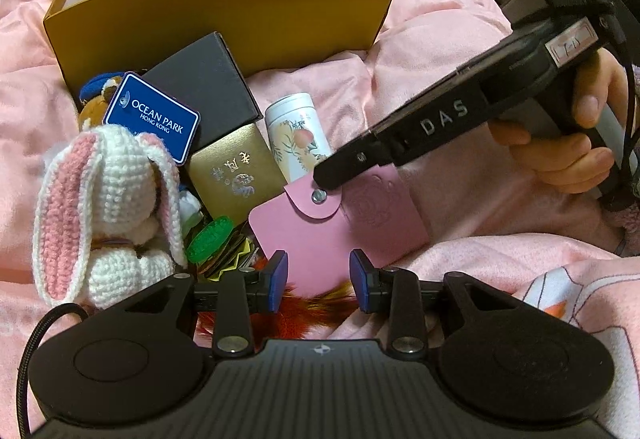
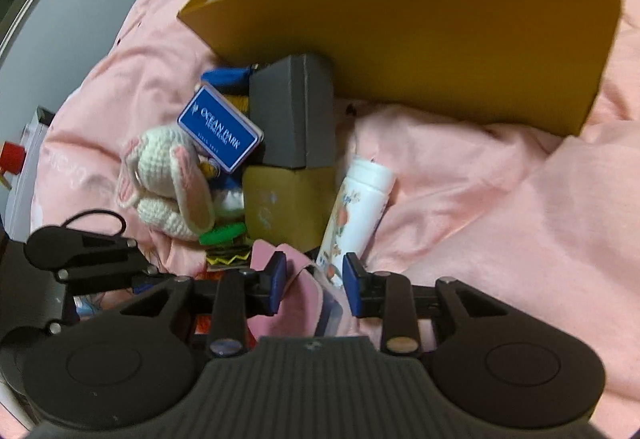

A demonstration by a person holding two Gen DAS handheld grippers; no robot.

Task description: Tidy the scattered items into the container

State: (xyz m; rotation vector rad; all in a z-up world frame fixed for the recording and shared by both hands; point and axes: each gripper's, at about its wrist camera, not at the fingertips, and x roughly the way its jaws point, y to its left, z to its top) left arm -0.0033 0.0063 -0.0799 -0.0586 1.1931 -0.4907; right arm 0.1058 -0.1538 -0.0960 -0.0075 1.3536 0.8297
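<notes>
1 pink card wallet (image 1: 320, 227): lay between the left gripper (image 1: 319, 281)'s spread jaws, unpinched; right gripper (image 2: 315, 285) jaws parted over its flap; yellow box (image 1: 224, 15) beyond.

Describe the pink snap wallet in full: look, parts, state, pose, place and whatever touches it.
The pink snap wallet looks like smooth leather or card, with a rounded flap closed by a silver snap and a faint embossed flower on one panel. It lies flat on the pink bedding, below the gold box and floral tin. The right gripper has its tip at the snap; the left gripper straddles the wallet's near edge, pads apart.
</notes>
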